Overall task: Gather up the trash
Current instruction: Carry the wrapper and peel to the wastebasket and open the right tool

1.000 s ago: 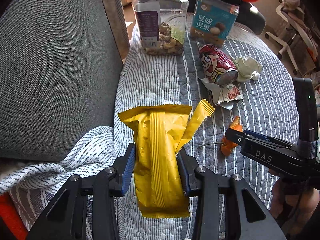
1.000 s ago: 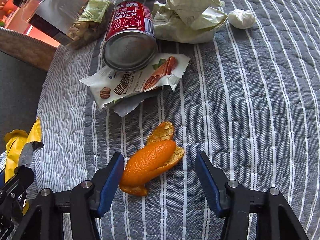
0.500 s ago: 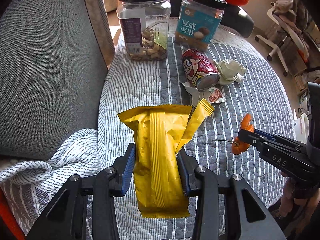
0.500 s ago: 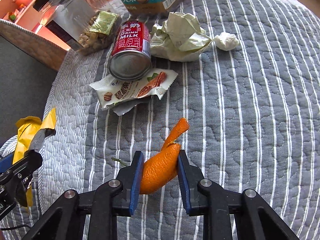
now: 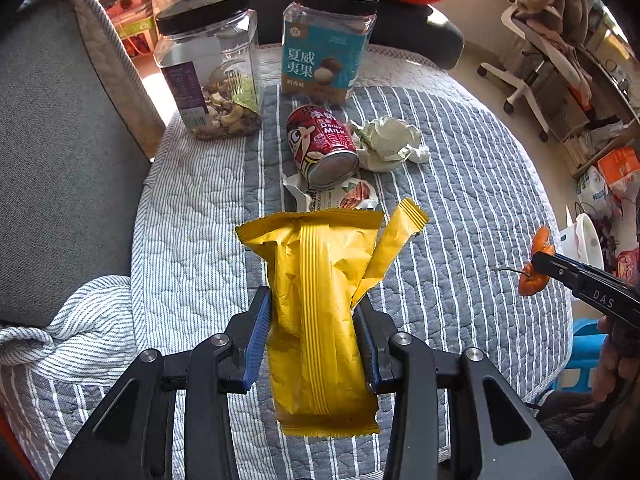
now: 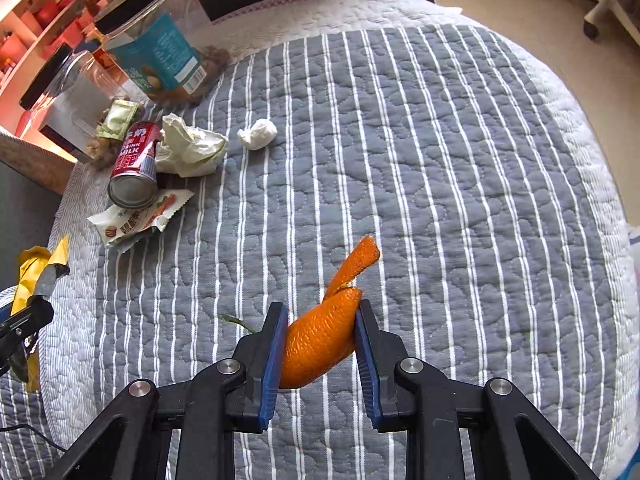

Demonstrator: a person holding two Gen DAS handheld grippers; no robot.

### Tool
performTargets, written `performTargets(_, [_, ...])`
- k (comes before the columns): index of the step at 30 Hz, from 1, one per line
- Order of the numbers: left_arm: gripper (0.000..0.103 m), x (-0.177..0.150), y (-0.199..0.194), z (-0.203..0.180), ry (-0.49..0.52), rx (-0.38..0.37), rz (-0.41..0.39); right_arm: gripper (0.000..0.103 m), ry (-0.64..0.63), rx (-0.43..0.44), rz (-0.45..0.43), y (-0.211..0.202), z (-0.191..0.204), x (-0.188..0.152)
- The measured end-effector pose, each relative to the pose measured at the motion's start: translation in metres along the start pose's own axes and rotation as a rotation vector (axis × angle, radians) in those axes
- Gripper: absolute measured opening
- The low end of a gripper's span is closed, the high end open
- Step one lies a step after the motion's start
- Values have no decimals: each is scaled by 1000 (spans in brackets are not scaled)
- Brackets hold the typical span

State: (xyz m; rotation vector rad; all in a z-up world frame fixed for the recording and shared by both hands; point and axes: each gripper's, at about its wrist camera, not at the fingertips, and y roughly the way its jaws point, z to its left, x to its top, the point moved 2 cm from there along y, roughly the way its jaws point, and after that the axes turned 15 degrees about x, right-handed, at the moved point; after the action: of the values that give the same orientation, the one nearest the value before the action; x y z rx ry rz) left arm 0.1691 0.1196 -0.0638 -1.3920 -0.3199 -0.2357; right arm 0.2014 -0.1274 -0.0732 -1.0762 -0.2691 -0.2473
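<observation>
Closest to the left wrist camera, the left gripper (image 5: 314, 340) has its blue pads pressed against both sides of a yellow wrapper (image 5: 320, 304), which stands lengthwise between the narrowly spread fingers and is lifted off the quilted cover (image 5: 460, 200). A torn yellow strip sticks up from the wrapper's right side. Closest to the right wrist camera, the right gripper (image 6: 322, 348) is clamped on a piece of orange peel (image 6: 320, 340), its fingers only a little apart, with a curl of peel rising above the pads; the peel is clear of the cover too. From the left view that same gripper shows at the right edge, with a hand (image 5: 612, 356) below it.

Beyond the yellow wrapper lies a torn white snack wrapper (image 5: 344, 194), flat on the cover, and a red drink can (image 5: 322, 146) rests on its side touching it, open end towards the camera. Just right of the can sits a crumpled pale paper (image 5: 386, 142), and a small white paper ball (image 6: 258, 134) lies near that paper, apart from it. Behind the can stand two black-lidded jars: a clear jar of nuts (image 5: 210, 68) to the left and a teal-labelled jar (image 5: 326, 46) straight behind. Left of the can, off the cover, is a grey cushion (image 5: 60, 160).
</observation>
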Motion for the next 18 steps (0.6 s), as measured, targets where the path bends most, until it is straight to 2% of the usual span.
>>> performTargets(8, [42, 13, -14, -49, 46, -30, -37, 30, 39, -18, -51, -40, -40, -1])
performTargets(18, [41, 29, -31, -134, 121, -95, -80, 30, 104, -45, -106, -82, -94, -6])
